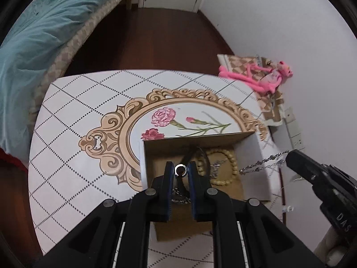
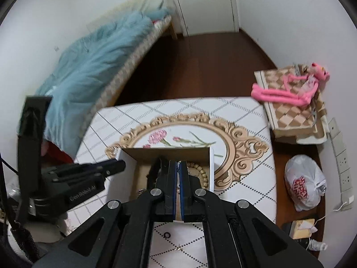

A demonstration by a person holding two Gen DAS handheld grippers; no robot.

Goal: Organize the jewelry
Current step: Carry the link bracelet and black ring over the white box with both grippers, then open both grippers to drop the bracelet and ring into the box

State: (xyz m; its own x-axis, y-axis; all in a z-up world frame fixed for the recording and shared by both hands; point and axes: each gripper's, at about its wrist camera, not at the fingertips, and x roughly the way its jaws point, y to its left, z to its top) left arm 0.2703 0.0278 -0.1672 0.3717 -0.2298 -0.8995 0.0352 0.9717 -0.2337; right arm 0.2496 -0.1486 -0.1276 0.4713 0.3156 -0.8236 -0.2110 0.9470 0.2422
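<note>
While the left gripper (image 1: 180,170) pinches a ring (image 1: 180,170) between nearly closed jaws above the box (image 1: 250,156), the right gripper (image 2: 178,165) holds a chain (image 1: 261,164), jaws almost shut, beside it. Next, I judge, each opens over the box.

Patterned table (image 1: 73,120) – cardboard box (image 1: 248,163), black ring (image 2: 167,235)

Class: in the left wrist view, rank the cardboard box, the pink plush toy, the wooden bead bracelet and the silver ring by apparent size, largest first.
1. cardboard box
2. pink plush toy, though it lies farther from the camera, so its true size is unsure
3. wooden bead bracelet
4. silver ring
</note>
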